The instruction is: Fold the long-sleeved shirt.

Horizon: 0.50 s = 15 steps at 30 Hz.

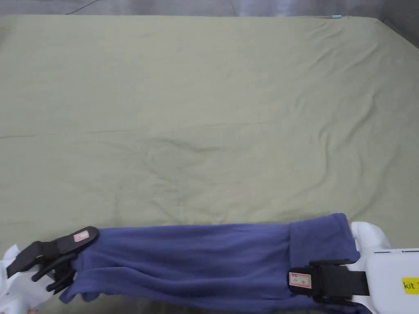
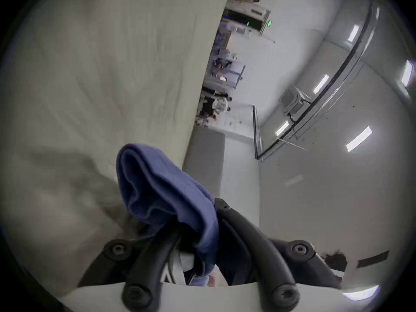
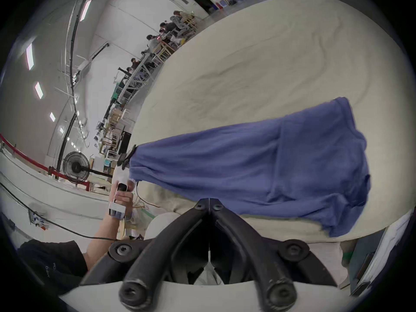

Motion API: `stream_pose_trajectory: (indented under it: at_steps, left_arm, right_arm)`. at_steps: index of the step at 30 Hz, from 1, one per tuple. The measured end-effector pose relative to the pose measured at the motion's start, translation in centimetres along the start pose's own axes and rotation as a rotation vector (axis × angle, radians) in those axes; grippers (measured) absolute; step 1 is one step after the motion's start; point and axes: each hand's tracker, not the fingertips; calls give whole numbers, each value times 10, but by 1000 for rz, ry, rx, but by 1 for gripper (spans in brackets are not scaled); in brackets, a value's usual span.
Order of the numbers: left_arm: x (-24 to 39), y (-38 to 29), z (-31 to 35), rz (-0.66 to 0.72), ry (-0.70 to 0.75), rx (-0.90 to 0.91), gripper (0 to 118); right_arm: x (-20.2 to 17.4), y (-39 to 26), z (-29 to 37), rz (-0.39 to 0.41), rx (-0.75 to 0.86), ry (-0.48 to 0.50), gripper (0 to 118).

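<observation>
Stretching between the two grippers, the blue long-sleeved shirt (image 1: 196,261) hangs in a band along the near edge of the green bed sheet (image 1: 204,102). The left gripper (image 1: 75,255) has its jaws clamped on one bunched end of the cloth. The right gripper (image 1: 292,282) sits at the other end with jaws together; the fabric seems pinched at their very tips, though that spot is hard to see.
</observation>
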Motion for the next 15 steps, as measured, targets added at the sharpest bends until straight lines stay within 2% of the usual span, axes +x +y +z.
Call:
stream_pose_trajectory:
  at_steps: [2,5,8,11,15]
  left_arm:
    - [14,12,28,-32,68,37,1]
    - [43,16,69,-116,192,78,1]
    - [82,18,91,-226,321,113,1]
    - [119,-8,63,-366,514,74,1]
    - [147,-57,-24,-551,630,-54,1]
  right_arm:
    - [-10,2,-3,22,-4,-19,0]
    - [-21,3,-3,84,-17,-96,0]
    - [-24,-1,0,101,-18,-148,0]
    - [-21,-2,2,98,-19,-154,0]
    - [-13,-2,9,77,-3,-175,0]
